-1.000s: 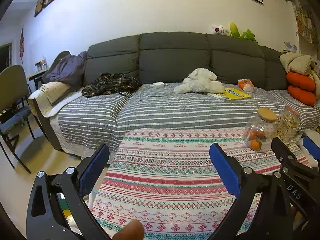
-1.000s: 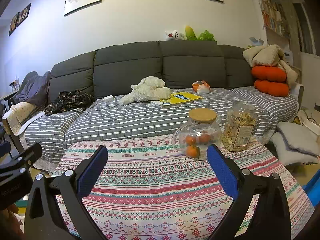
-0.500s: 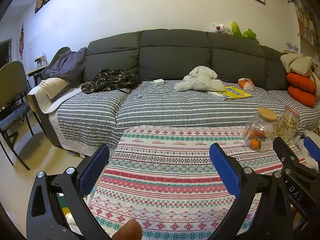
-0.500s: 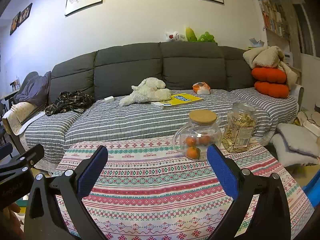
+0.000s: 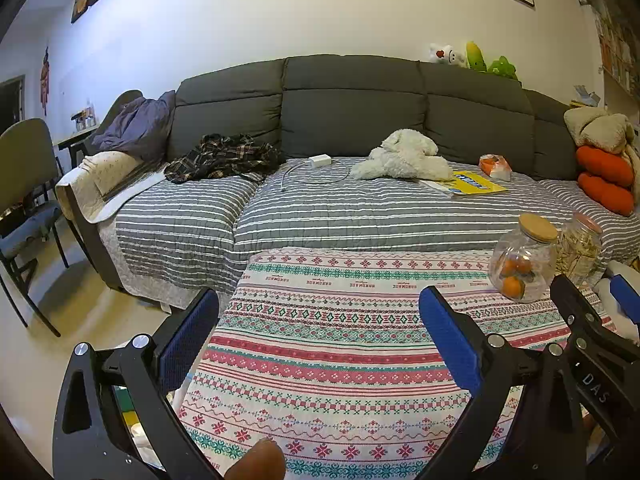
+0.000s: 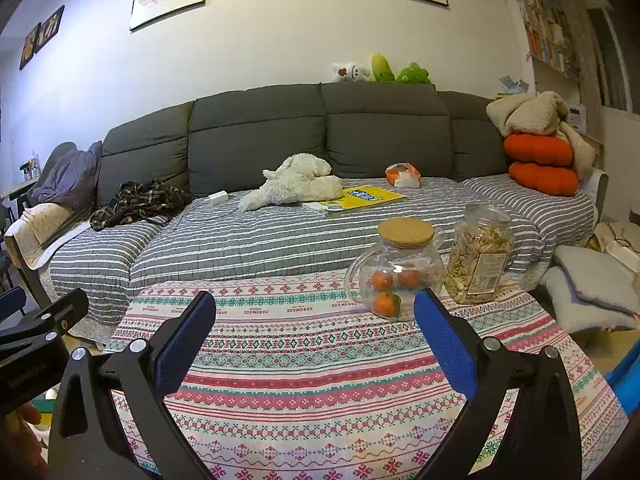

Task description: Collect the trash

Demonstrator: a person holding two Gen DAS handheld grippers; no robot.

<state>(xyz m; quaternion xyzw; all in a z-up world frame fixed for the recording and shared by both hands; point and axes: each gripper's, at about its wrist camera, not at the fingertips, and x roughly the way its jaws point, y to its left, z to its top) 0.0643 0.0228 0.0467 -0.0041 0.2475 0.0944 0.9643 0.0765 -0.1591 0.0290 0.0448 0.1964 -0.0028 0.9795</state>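
**Both tongs wide over the patterned table**

Left wrist view: the left gripper (image 5: pixel 318 342) is spread wide with nothing between its blue pads, hovering above the near edge of the table (image 5: pixel 360 360) with its red-and-green patterned cloth. Part of the right gripper (image 5: pixel 592 320) shows at the table's right side. A lidded glass jar of oranges (image 5: pixel 520 260) stands at the table's far right corner, with a jar of snacks (image 5: pixel 580 248) just beside it. Beyond the table, on the grey sofa (image 5: pixel 352 108), an orange-and-white crumpled bag (image 5: pixel 495 167), possibly the trash, lies near the backrest, right of a white plush toy (image 5: pixel 404 160) and a yellow book (image 5: pixel 468 186).

Right wrist view: the right gripper (image 6: pixel 314 340) is likewise wide and empty above the table (image 6: pixel 320 360). The bag (image 6: pixel 403 175) sits on the sofa (image 6: pixel 320 136) behind the jar of oranges (image 6: pixel 400 268).
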